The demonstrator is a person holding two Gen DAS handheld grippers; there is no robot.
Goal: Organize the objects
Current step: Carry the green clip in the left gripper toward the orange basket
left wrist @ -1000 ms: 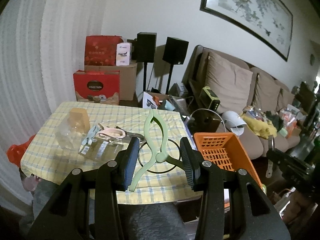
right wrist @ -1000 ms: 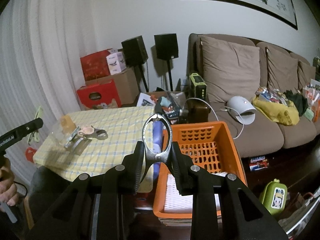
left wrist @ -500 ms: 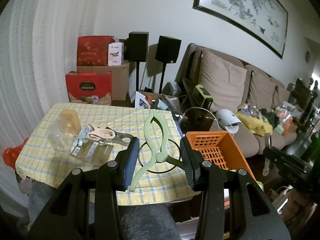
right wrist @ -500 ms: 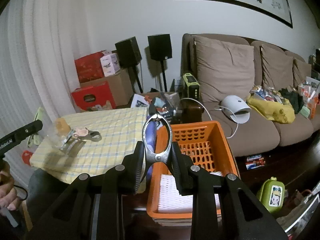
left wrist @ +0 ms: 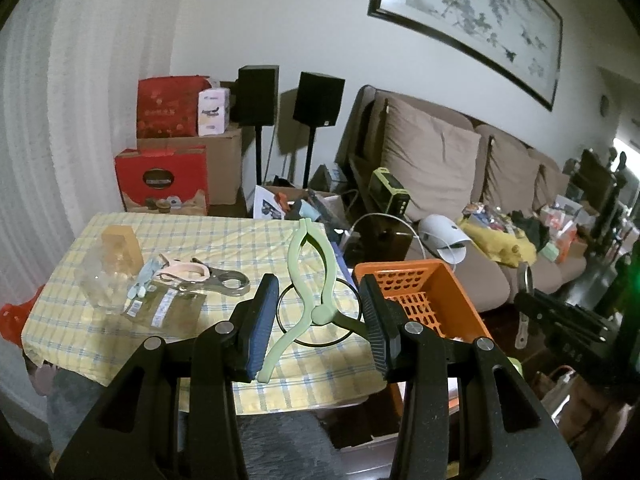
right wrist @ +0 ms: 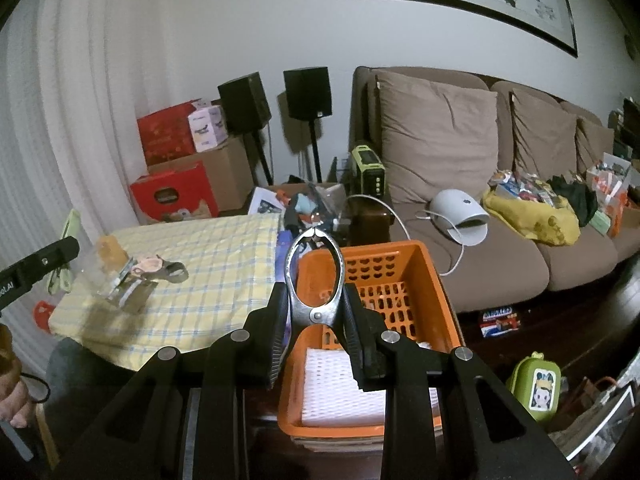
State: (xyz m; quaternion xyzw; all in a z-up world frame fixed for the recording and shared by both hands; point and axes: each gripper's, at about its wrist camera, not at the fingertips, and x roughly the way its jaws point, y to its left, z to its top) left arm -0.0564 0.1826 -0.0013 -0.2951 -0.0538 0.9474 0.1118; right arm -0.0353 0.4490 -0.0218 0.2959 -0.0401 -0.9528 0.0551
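Observation:
My left gripper point(left wrist: 317, 285) is shut on pale green plastic tongs point(left wrist: 310, 264) with a black wire ring, held above the near edge of the yellow checked table point(left wrist: 224, 240). My right gripper point(right wrist: 316, 296) is shut on metal tongs point(right wrist: 316, 276), which point forward over the orange basket point(right wrist: 436, 304). The basket stands right of the table and has a white mesh sheet point(right wrist: 340, 396) inside. Pink and metal tools point(left wrist: 208, 276) and a clear bag point(left wrist: 104, 280) lie on the table's left half. The left gripper's finger point(right wrist: 40, 262) shows at the right wrist view's left edge.
Red and brown boxes point(left wrist: 168, 176) and two black speakers on stands point(left wrist: 320, 96) stand behind the table. A brown sofa point(right wrist: 480, 152) with a white device point(right wrist: 460, 216) and clutter runs along the right. A green case point(right wrist: 536, 380) lies on the floor near the basket.
The left gripper has drifted a little sideways with the green tongs, so the table and basket sit slightly further left in its view. The right gripper has stayed nearly still.

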